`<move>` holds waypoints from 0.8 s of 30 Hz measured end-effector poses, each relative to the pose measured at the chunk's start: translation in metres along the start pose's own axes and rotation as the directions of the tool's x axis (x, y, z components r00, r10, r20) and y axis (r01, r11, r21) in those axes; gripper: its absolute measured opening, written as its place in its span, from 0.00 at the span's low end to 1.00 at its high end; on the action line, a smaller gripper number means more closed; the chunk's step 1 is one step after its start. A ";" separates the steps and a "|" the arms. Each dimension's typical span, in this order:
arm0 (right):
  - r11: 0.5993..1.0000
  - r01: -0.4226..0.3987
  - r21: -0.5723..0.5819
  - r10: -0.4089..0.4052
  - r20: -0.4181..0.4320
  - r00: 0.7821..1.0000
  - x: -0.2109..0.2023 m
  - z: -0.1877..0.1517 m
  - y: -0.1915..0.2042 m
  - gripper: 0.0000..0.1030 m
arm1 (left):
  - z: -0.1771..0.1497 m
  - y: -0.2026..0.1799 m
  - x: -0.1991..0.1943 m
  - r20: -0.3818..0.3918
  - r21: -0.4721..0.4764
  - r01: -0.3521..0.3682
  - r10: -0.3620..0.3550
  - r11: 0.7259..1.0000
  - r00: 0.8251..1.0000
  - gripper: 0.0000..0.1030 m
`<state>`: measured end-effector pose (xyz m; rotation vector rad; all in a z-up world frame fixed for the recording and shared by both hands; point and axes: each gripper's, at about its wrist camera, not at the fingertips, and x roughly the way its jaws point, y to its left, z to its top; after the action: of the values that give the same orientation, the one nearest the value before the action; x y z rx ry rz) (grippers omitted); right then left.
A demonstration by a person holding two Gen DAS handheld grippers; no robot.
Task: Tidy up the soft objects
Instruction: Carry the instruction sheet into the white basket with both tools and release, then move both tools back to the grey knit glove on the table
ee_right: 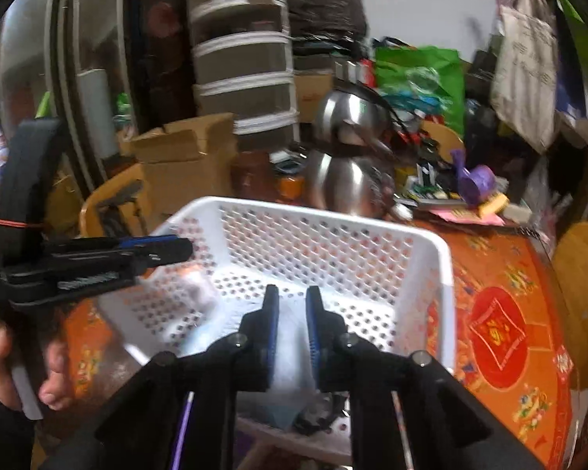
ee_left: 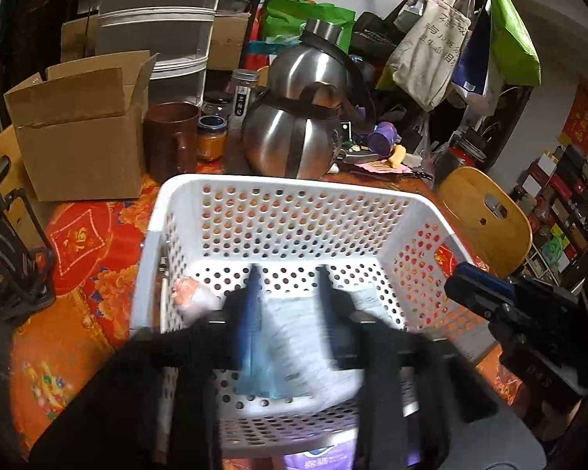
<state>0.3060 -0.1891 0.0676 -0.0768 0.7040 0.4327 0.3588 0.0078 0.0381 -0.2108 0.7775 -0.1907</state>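
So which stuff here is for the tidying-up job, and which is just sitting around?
For the job:
white basket
pale blue soft pack lying in the basket
small pinkish soft thing in the basket's corner
left gripper and right gripper, both over the basket

Just lying about:
steel kettle
cardboard box
brown cup
jar
purple toy
hanging bags

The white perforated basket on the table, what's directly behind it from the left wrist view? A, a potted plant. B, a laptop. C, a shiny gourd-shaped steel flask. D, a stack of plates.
C: a gourd-shaped steel flask stands just beyond the far rim of the white perforated basket; a cardboard box sits off to its left.
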 end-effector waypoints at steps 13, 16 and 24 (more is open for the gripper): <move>0.996 0.079 0.038 -0.078 -0.017 0.997 -0.003 -0.019 -0.017 0.67 | -0.024 0.001 -0.031 0.022 0.034 -0.002 0.001 0.999 1.000 0.78; 0.996 0.087 0.035 -0.087 -0.005 0.996 -0.013 -0.024 -0.013 0.67 | -0.037 0.001 -0.047 0.025 0.039 0.002 -0.003 0.999 1.000 0.79; 0.994 0.085 0.068 -0.086 0.019 0.996 -0.067 -0.064 -0.001 0.67 | -0.111 -0.004 -0.096 0.005 0.050 0.011 -0.011 0.999 1.000 0.80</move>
<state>0.2222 -0.2276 0.0611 -0.0386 0.6910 0.3272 0.2126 0.0142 0.0267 -0.1679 0.7658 -0.2201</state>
